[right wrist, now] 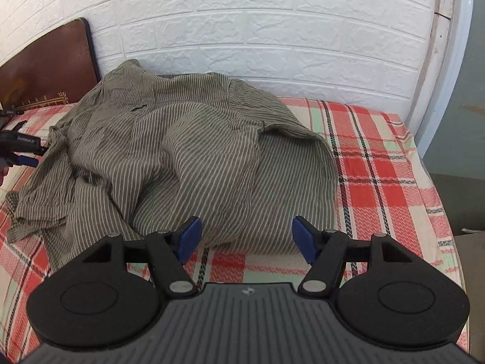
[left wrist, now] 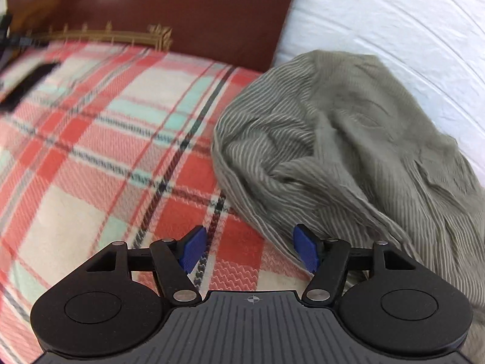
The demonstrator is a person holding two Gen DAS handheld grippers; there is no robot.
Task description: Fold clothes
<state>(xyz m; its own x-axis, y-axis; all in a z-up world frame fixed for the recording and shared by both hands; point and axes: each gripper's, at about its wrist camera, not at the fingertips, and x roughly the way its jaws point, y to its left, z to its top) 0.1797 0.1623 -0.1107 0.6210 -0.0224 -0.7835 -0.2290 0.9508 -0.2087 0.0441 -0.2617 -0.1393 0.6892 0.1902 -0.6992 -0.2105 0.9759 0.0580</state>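
Observation:
An olive shirt with thin white stripes (right wrist: 188,151) lies crumpled in a heap on the red, cream and mint plaid blanket (right wrist: 379,166). My right gripper (right wrist: 247,236) is open just in front of the shirt's near hem, blue pads apart, nothing pinched. In the left wrist view the same shirt (left wrist: 348,139) fills the right half, and its bunched edge runs down past the right pad. My left gripper (left wrist: 250,247) is open over the blanket (left wrist: 106,151) beside that edge. It also shows at the shirt's far left side as the left gripper (right wrist: 31,156).
A brown headboard (left wrist: 151,6) stands behind the bed and a white brick-pattern wall (right wrist: 272,30) runs along its far side. The bed's right edge (right wrist: 445,230) drops off beside a grey-blue door (right wrist: 460,106). A blurred black object (left wrist: 27,85) lies near the headboard.

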